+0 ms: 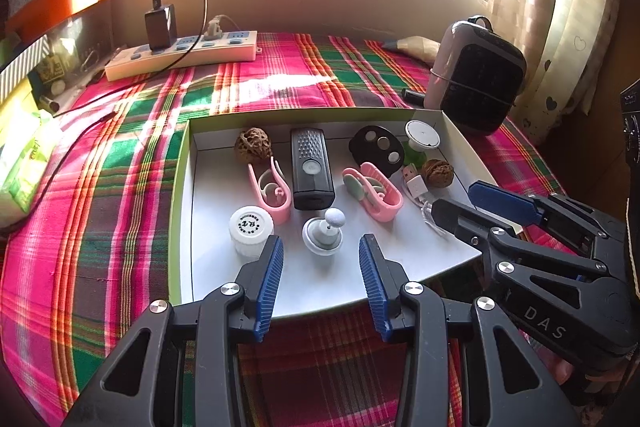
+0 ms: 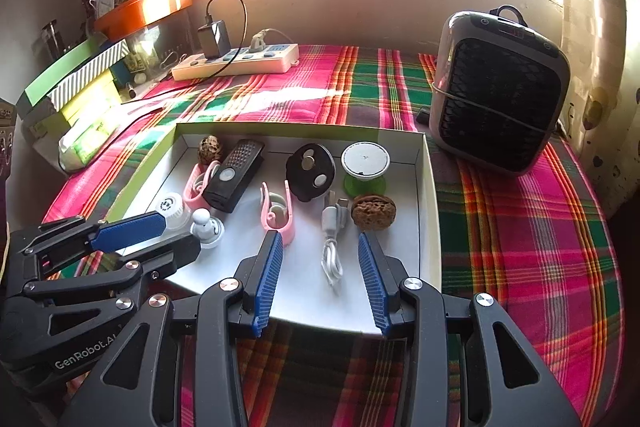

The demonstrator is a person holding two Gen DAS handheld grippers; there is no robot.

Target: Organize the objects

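A shallow white box (image 1: 188, 187) (image 2: 430, 211) on the plaid cloth holds small objects: two walnuts (image 1: 253, 145) (image 2: 373, 212), two pink clips (image 1: 269, 189) (image 2: 276, 209), a black remote-like device (image 1: 312, 169) (image 2: 234, 175), a black oval piece (image 1: 377, 149) (image 2: 310, 171), a white disc on a green base (image 1: 422, 135) (image 2: 365, 159), a white cap (image 1: 251, 231), a white ball-topped knob (image 1: 323, 233) (image 2: 207, 227) and a white USB cable (image 2: 333, 239). My left gripper (image 1: 321, 267) is open over the box's near edge. My right gripper (image 2: 320, 267) is open above the cable.
A power strip (image 1: 180, 55) (image 2: 236, 63) with a black charger lies at the back. A grey heater (image 1: 476, 79) (image 2: 500, 91) stands right of the box. Boxes and a green pack (image 1: 20, 163) crowd the left edge. A curtain hangs at the right.
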